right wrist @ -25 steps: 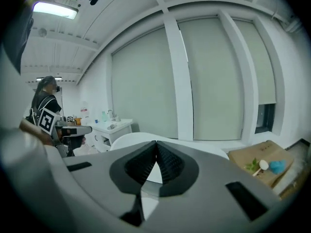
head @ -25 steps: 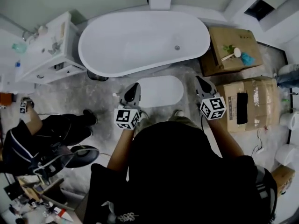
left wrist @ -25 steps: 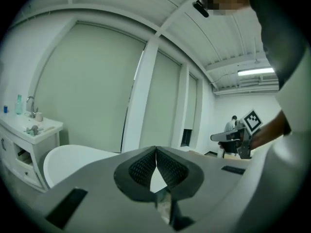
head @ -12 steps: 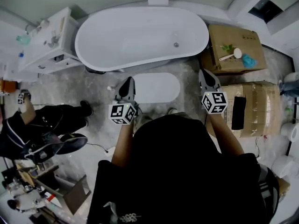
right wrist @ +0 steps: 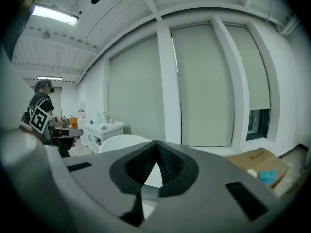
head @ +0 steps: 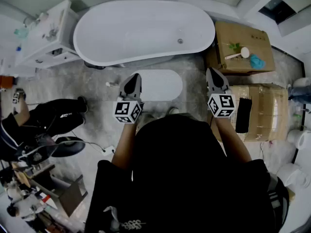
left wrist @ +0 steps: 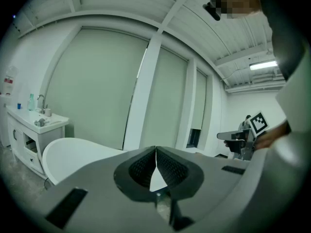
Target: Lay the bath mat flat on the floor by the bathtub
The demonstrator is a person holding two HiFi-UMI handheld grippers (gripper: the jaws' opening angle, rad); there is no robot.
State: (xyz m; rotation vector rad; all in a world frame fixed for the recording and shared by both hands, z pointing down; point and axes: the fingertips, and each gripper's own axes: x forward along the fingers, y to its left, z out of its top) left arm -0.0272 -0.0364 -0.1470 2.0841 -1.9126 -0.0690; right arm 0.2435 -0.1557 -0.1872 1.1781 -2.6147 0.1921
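The floor (head: 97, 98) is grey and mottled. At 12 o'clock on it stands the white tub (head: 146, 30), its long side running 9 to 3 o'clock. Two cardboard boxes sit toward 2 and 3 o'clock: the far box (head: 240, 45) with small items on top, and the near box (head: 267, 113) with a dark strip across it. A second person (head: 43, 127) sits low at 9 o'clock, well apart from the work.

The mat (head: 163, 85) is a pale oval lying on the floor just beside the tub, at the tub's 6 o'clock. Its long axis runs 9 to 3 o'clock, parallel to the tub's side. The rounded 3 o'clock end shows plainly, while the 9 o'clock end is covered by the left tool (head: 132, 81). What shows of the mat looks smooth, with no fold or raised corner that I can make out.

The right tool (head: 214, 76) hangs beyond the mat's 3 o'clock end, near the near box. In each tool's own view the jaws are pressed together with nothing between them. Both tools point toward 12 o'clock, at the window wall above the tub, not down at the floor.

By my reading the laying is already done: the mat is down, flat and released. The next move calls for little: a look at the hidden 9 o'clock end, and if an edge is curled there, a tool lowered to press or tug it straight.
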